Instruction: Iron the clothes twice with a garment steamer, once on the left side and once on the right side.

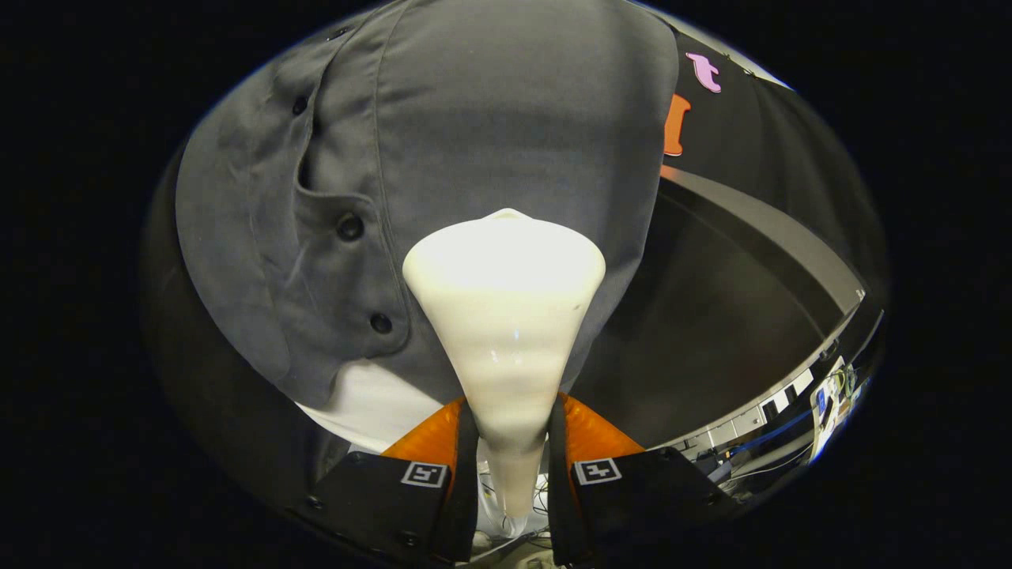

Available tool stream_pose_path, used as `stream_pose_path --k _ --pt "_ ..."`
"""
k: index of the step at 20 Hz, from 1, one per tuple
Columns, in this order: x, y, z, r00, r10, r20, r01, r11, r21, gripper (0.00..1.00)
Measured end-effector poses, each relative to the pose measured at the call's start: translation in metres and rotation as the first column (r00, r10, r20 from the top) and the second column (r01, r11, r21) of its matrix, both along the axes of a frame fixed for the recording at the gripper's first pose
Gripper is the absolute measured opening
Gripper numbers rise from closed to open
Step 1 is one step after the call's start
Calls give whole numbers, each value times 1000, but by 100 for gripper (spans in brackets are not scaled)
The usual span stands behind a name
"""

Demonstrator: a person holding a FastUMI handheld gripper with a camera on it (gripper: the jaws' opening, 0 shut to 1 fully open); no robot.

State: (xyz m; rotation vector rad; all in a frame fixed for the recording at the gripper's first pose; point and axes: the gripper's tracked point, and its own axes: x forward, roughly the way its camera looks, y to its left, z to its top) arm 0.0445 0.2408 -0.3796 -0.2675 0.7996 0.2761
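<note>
Where grey shirt (pixel 490 126) hangs beyond fingers, soft matte weave, faintly creased, placket left of steamer head with round dark buttons (pixel 350 227). White fabric (pixel 371 403) showing under hem. Garment steamer (pixel 506 316), glossy cream plastic, cone flaring to broad head against cloth, right of placket. Gripper (pixel 512 450) clamped on narrow steamer neck, both fingers pressing its sides.

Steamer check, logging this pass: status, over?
Gripper fingers shut on steamer. Head against grey shirt, beside the button placket. Nothing in the way.
</note>
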Motion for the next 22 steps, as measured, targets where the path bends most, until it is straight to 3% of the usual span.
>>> stream_pose_path --k 5,8,10,11,13,22 --pt "-14 -22 19 998 -33 -49 33 999 4 44" --pt "-14 -25 59 999 -35 -21 35 999 16 44" --pt "-18 -27 47 999 -39 15 38 999 33 44" --pt "-19 -21 91 999 -38 31 37 998 45 44" --pt "-18 -7 133 998 -25 64 20 997 73 44" --pt "-26 68 264 965 67 253 -112 980 167 44"
